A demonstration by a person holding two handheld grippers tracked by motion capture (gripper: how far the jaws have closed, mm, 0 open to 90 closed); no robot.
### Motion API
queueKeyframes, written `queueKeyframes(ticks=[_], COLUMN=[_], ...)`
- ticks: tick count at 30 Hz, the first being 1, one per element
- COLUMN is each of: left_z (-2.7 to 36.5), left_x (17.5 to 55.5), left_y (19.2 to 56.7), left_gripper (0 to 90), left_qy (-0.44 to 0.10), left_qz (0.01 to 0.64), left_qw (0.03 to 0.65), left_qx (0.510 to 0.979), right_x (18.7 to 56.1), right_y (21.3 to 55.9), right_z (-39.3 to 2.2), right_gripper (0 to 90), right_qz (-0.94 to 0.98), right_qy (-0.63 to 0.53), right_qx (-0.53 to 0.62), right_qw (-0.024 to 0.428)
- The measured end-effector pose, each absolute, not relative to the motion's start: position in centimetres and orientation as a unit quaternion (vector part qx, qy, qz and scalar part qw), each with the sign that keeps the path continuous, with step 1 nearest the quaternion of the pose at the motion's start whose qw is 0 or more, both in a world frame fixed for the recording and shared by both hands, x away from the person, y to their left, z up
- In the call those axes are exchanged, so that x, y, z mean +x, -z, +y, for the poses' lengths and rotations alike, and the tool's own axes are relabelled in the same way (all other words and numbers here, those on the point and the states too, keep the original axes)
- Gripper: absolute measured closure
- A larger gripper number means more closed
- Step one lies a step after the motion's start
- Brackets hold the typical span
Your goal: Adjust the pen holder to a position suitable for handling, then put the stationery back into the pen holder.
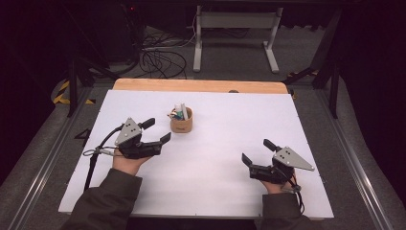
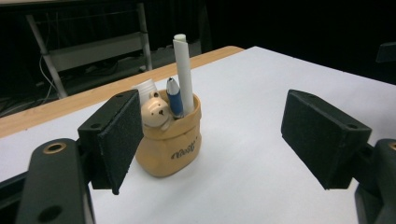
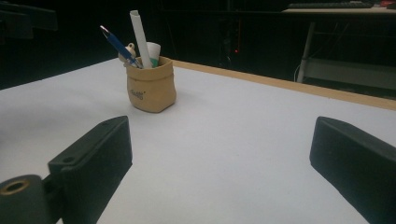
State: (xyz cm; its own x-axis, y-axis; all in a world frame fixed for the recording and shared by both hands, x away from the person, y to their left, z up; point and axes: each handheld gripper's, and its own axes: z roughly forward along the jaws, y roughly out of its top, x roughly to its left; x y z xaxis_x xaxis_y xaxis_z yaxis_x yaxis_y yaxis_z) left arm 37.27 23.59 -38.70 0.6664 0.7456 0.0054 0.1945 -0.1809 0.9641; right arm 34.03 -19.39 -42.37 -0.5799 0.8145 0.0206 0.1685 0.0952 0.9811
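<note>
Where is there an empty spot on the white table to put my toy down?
Lots of room. The white sheet is bare between the left gripper and right gripper, and across the whole right side, out to the wooden edge. The one busy spot is the tan pen pot, standing close in front of the left gripper's open jaws.

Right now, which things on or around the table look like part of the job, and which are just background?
Likely part of the job:
tan bag-shaped pen holder
tall white pen
blue pen
little bear figure
left gripper, open
right gripper, open

Just lying about:
white metal frame
black floor cables
</note>
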Motion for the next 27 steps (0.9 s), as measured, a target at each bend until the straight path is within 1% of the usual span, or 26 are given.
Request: queueKeyframes(ticks=[19, 27], left_z=[25.6, 26.2], left_x=[35.5, 34.9], left_y=[39.6, 39.9], left_gripper=[20.2, 19.7], left_qy=[-0.249, -0.251], left_qz=[0.317, 0.309], left_qw=[0.554, 0.547], left_qx=[0.728, 0.737], right_x=[33.8, 33.7], right_y=[42.4, 42.3], right_z=[-19.6, -19.8], right_gripper=[6.5, 6.5], right_qz=[0.681, 0.679], right_qy=[-0.57, -0.574], right_qx=[0.358, 0.352], right_qw=[0.29, 0.291])
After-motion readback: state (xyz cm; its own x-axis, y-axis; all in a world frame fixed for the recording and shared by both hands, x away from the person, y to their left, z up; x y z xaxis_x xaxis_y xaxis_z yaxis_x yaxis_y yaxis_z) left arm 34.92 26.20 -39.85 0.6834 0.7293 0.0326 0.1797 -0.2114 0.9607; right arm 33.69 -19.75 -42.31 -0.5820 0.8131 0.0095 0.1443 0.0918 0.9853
